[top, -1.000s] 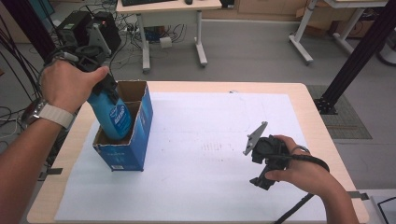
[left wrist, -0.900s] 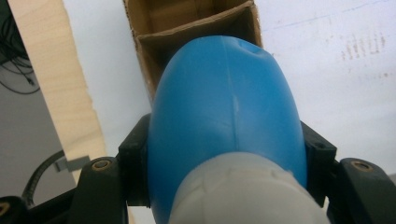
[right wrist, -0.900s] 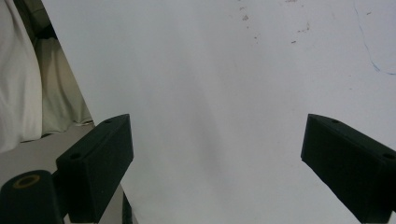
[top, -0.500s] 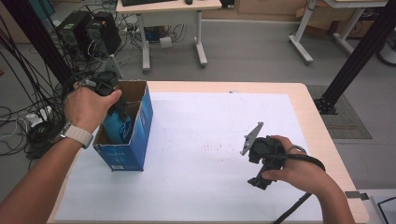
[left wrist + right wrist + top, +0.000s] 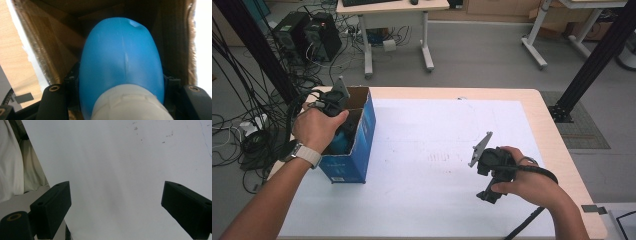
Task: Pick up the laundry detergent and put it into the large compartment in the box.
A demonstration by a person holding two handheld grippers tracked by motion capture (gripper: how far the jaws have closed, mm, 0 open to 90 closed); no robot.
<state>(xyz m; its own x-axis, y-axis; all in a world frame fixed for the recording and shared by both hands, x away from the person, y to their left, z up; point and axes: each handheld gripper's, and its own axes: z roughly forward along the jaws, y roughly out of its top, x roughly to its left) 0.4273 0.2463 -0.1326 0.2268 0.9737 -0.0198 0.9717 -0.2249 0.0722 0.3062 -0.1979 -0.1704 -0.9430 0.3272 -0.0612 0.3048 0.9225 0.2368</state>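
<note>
At nine o'clock on tabletop (image 5: 422,200): left tongs (image 5: 343,134) clenched on blue bottle (image 5: 121,65), now lowered from above box rim deep into blue box (image 5: 362,135). Release likely next. Right tongs (image 5: 115,205) at four o'clock, spread wide, holding nothing.

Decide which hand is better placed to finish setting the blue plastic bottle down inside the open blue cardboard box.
Left. The left gripper is shut on the blue plastic bottle, already inside the open blue cardboard box. The right gripper stands open over the white table sheet, apart from the box.
</note>
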